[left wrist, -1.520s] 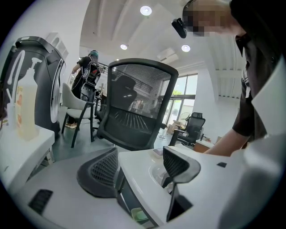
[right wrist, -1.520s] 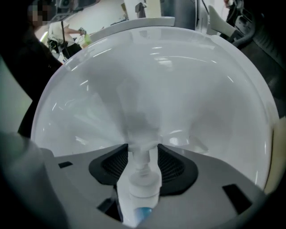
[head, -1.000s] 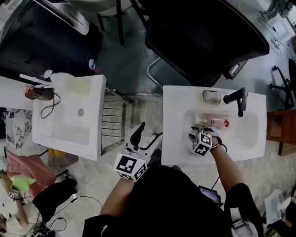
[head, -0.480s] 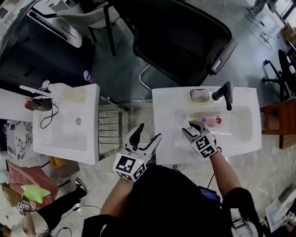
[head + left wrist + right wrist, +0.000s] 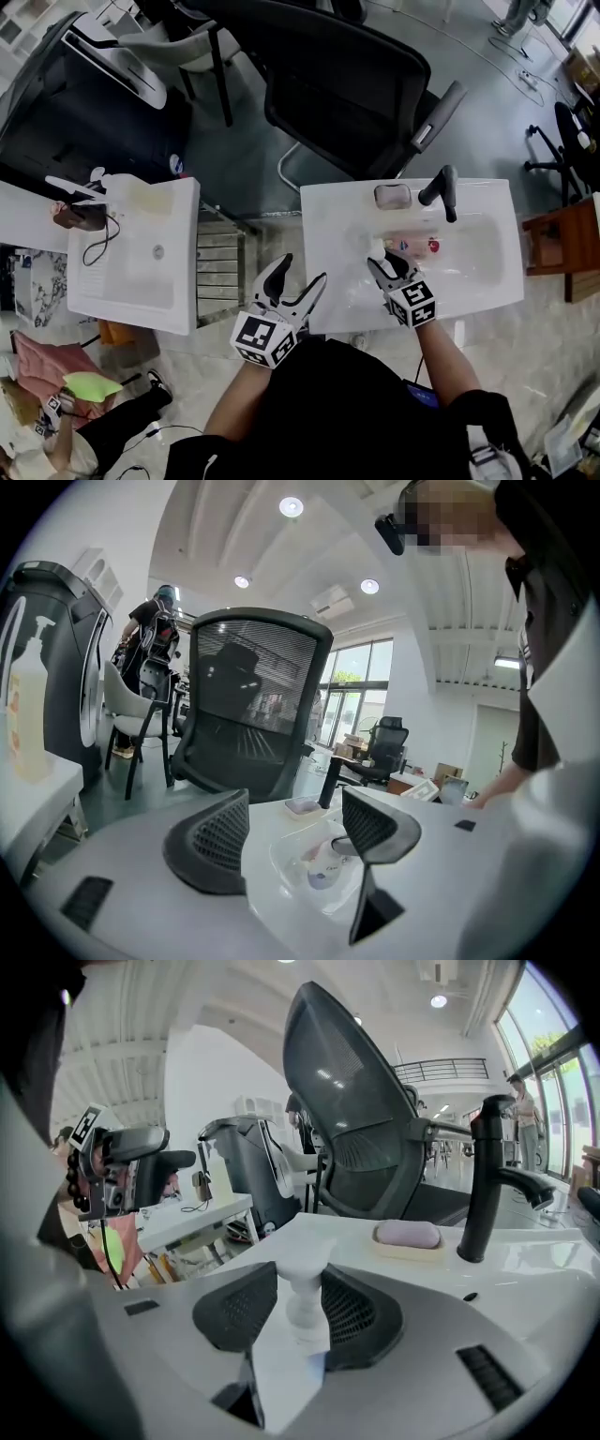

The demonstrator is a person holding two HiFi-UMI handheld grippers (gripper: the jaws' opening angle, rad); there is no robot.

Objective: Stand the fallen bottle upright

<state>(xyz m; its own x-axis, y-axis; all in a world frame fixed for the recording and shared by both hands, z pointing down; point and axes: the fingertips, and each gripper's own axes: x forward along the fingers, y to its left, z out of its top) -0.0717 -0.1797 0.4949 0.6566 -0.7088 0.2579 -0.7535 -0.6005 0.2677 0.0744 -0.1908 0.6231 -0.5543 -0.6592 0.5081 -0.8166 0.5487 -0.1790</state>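
Note:
A white pump bottle (image 5: pixel 298 1283) stands roughly upright between my right gripper's (image 5: pixel 300 1296) jaws, which are shut on its neck just under the pump head. In the head view that pump head (image 5: pixel 375 247) shows at the right gripper's (image 5: pixel 385 265) tips, above the left part of the white sink's basin (image 5: pixel 487 272). The bottle's body is hidden under the gripper. My left gripper (image 5: pixel 302 268) hangs open and empty by the sink's front left corner. In the left gripper view the left gripper (image 5: pixel 295 834) faces the basin, where the bottle (image 5: pixel 323 862) is seen tilted.
A pinkish thing with a red end (image 5: pixel 414 246) lies in the basin to the right of the pump head. A black faucet (image 5: pixel 441 192) and a soap dish (image 5: pixel 392 196) sit at the back rim. A second sink (image 5: pixel 141 244), a metal rack (image 5: pixel 220 262) and an office chair (image 5: pixel 347 84) are nearby.
My right gripper has come up out of the basin and rolled, and the white pump head now shows at its tips. The left gripper has drifted a little.

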